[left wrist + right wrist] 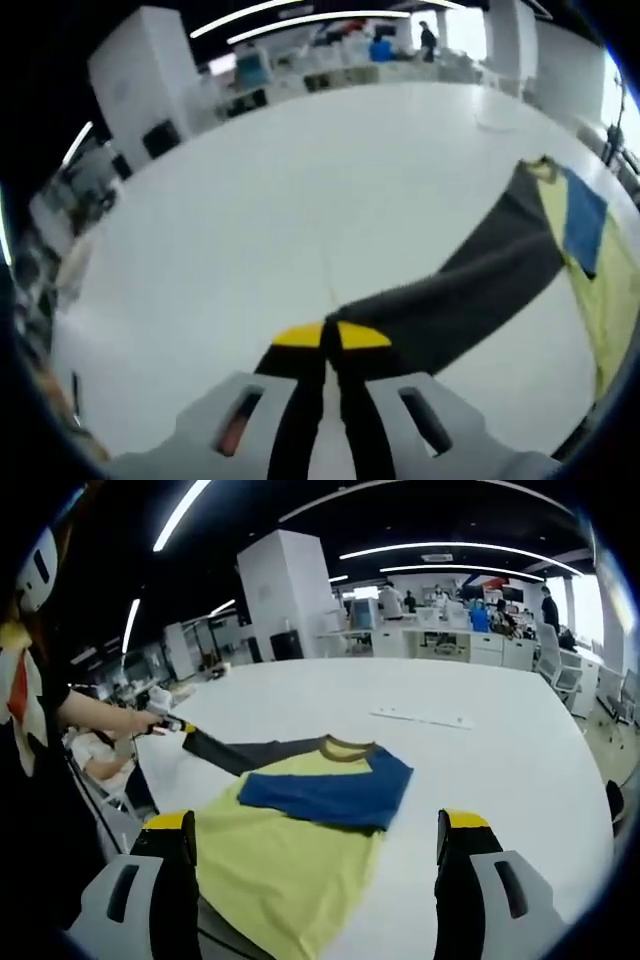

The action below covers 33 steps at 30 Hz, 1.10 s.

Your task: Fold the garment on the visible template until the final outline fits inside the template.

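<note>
1. Right gripper view takes in the large white table (pixel 480 750), which runs from the near edge to the far desks of an open office.
2. On the table lies the yellow long-sleeved garment (pixel 290 855) of soft cloth; its blue sleeve (pixel 330 790) is folded across the chest, and the dark grey sleeve (pixel 250 750) is stretched out to the left.
3. A thin pale strip (pixel 420 718) lies flat on the table beyond the garment, well apart from it.
4. The left tool (pixel 172 723), held in a person's hand (pixel 135 720), is at the cuff end of the dark grey sleeve. In the left gripper view this tool (pixel 330 335) has its yellow-tipped jaws clenched together on the sleeve's end, and the sleeve (pixel 480 290) runs away to the right toward the yellow body.
5. The right tool (pixel 315 830) is released, its jaws standing wide apart over the near part of the garment, gripping nothing.
</note>
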{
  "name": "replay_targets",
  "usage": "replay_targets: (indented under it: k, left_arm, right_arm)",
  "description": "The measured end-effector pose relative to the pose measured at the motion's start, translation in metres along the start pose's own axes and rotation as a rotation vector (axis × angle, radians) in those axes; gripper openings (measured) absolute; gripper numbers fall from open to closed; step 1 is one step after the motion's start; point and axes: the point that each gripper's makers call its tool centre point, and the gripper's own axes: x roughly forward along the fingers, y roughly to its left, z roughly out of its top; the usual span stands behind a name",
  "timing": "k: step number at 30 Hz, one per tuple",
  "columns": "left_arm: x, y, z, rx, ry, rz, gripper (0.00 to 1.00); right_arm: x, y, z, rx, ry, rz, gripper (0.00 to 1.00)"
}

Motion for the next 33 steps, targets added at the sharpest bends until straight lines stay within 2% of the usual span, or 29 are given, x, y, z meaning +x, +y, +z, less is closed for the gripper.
replay_targets:
  k: [4, 9, 20, 25, 29, 33]
  left_arm:
    - [-0.013, -0.01, 0.016, -0.018, -0.018, -0.024, 0.0]
    - [-0.03, -0.023, 0.043, 0.016, -0.037, -0.046, 0.0]
    - [-0.071, -0.053, 0.122, 0.166, -0.103, -0.072, 0.0]
    - [-0.089, -0.069, 0.152, 0.174, -0.134, -0.104, 0.0]
    - [-0.096, -0.075, 0.169, 0.195, -0.16, -0.118, 0.0]
    - [-0.109, -0.091, 0.186, 0.223, -0.191, -0.139, 0.0]
  right_arm:
    - [0.0, 0.0, 0.001, 0.002, -0.008, 0.003, 1.0]
    - [0.0, 0.0, 0.003, 0.001, -0.026, 0.01, 1.0]
    - [-0.01, -0.004, 0.003, 0.017, -0.064, 0.005, 1.0]
    - [-0.018, -0.008, 0.001, 0.021, -0.076, -0.004, 1.0]
    - [-0.022, -0.009, 0.0, 0.023, -0.084, -0.008, 1.0]
    - [-0.027, -0.011, 0.0, 0.028, -0.095, -0.014, 1.0]
